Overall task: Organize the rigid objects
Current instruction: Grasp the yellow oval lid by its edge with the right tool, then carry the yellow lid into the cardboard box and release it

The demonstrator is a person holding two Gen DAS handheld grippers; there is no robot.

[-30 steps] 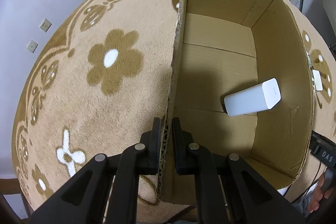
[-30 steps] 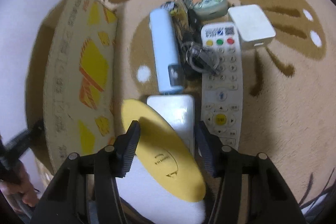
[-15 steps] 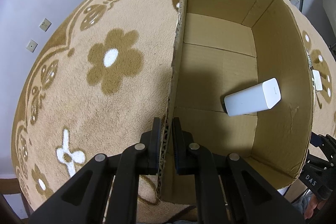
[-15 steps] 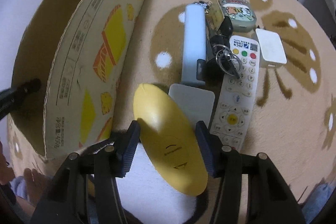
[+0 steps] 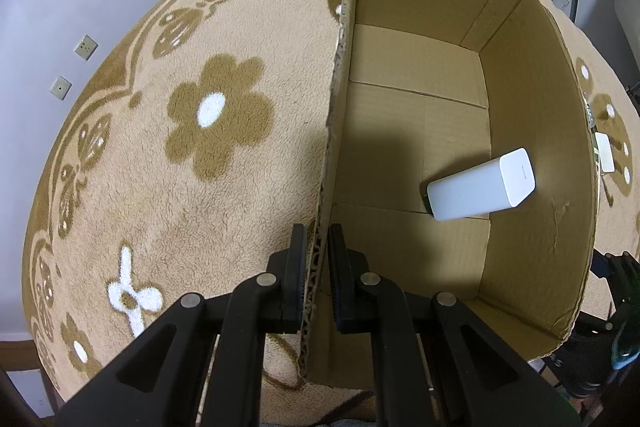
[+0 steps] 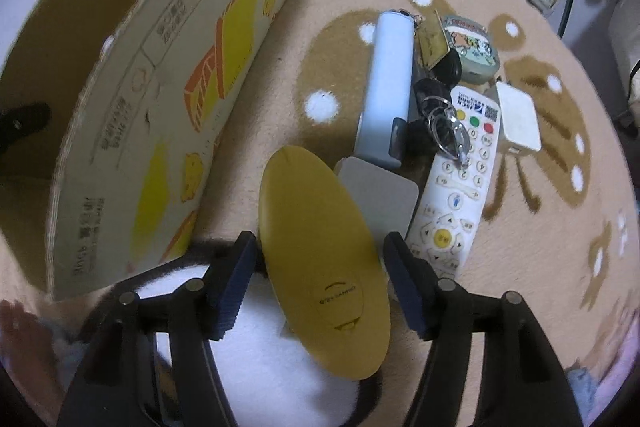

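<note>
In the left wrist view, my left gripper (image 5: 316, 259) is clamped on the side wall of the cardboard box (image 5: 532, 211), and a white rectangular block (image 5: 482, 185) lies tilted on the box floor, ahead to the right. In the right wrist view, my right gripper (image 6: 318, 277) holds a smooth yellow oval object (image 6: 320, 263) between its fingers, with the box just to the left and a white remote control (image 6: 456, 195) ahead to the right on the carpet (image 6: 520, 267).

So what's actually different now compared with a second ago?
The right gripper has lifted the yellow oval object away from the row of items and swung it toward the cardboard box, which now fills more of its view. The left gripper stays clamped on the box wall, and the white block inside hasn't moved.
</note>
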